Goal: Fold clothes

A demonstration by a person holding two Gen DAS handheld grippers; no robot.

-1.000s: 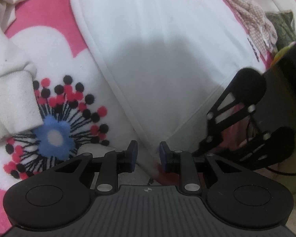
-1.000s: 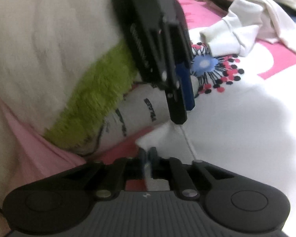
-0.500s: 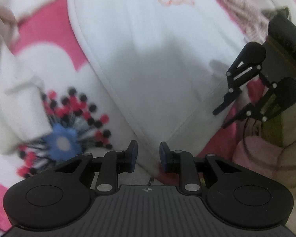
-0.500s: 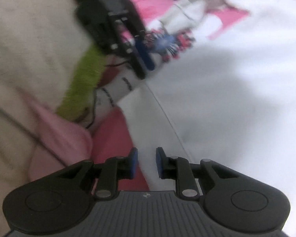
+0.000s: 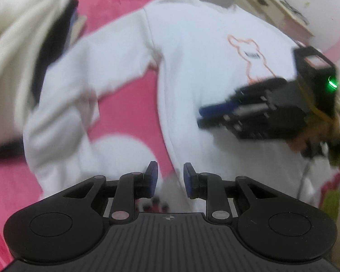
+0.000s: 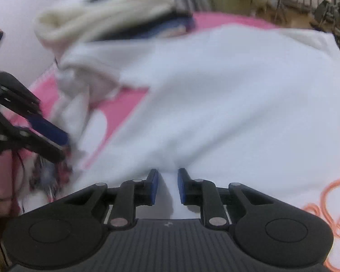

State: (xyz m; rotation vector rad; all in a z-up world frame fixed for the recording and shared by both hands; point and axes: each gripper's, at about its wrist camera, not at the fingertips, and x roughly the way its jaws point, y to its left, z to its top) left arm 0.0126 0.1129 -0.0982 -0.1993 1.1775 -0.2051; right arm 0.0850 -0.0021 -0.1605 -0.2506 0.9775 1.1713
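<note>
i'm looking into a home bedroom, as far as i can judge. a pink and white bedcover with a soft printed pattern spreads under everything, and a heap of cream and dark clothes sits at its far edge. a cream dresser with small drawer pulls stands against a pale wall. beyond the bed i see blurred household clutter, too smeared to name.
</note>
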